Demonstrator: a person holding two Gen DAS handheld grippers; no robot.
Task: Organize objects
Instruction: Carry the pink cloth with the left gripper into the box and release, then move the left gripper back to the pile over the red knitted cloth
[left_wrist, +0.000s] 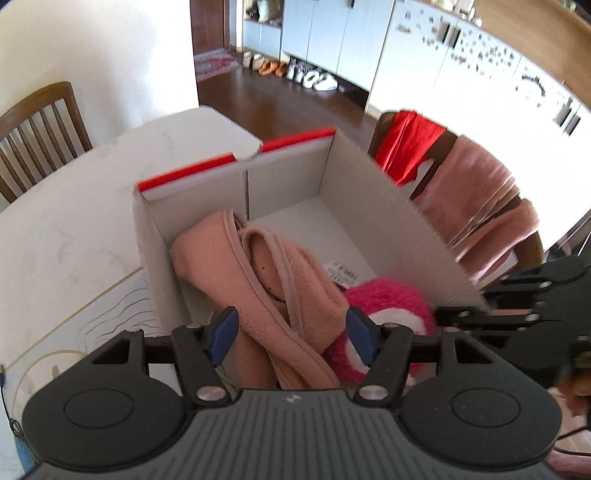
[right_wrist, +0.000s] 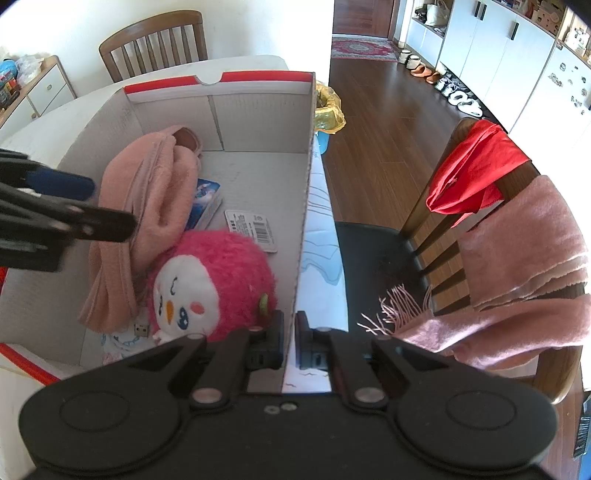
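Note:
A white cardboard box (left_wrist: 284, 173) with a red rim stands open on the table. Inside it lie a pink fleece garment (left_wrist: 221, 258) and a bright pink plush toy (left_wrist: 391, 302) with a white face (right_wrist: 184, 295). My left gripper (left_wrist: 291, 328) hangs open above the garment, its blue pads clear of the cloth; the right wrist view shows that gripper (right_wrist: 74, 206) at the box's left. My right gripper (right_wrist: 291, 343) is shut on the box's right wall (right_wrist: 306, 177), the cardboard edge pinched between its fingers. A blue packet (right_wrist: 208, 199) and a printed label (right_wrist: 251, 229) lie on the box floor.
A wooden chair at the right carries a red cloth (right_wrist: 472, 173) and a pink fringed scarf (right_wrist: 517, 258). Another chair (right_wrist: 155, 40) stands behind the white table (left_wrist: 74, 221). A bin with a yellow bag (right_wrist: 328, 110) sits past the box. A small plug (right_wrist: 142, 329) lies near the plush.

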